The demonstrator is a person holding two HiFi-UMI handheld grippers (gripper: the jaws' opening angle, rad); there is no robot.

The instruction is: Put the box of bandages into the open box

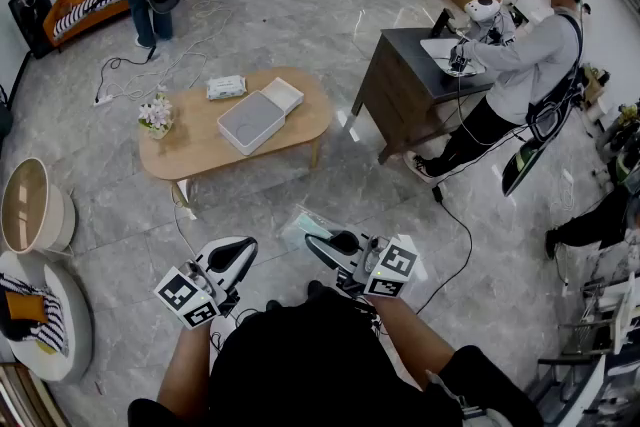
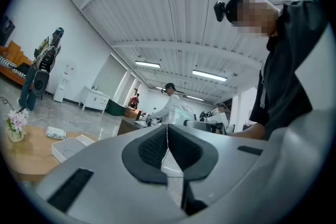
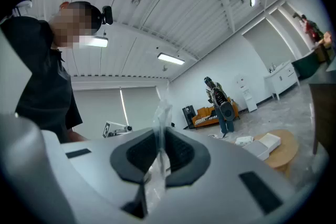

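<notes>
With the left gripper (image 2: 168, 141) sitting closed and empty, the right gripper (image 3: 160, 144) is pinching a clear packet (image 3: 160, 113) by its edge, probably needing a steady carry to the open box (image 1: 258, 118).

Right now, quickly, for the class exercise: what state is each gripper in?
Left gripper: closed, nothing between the jaws.
Right gripper: closed on a clear plastic packet.
</notes>
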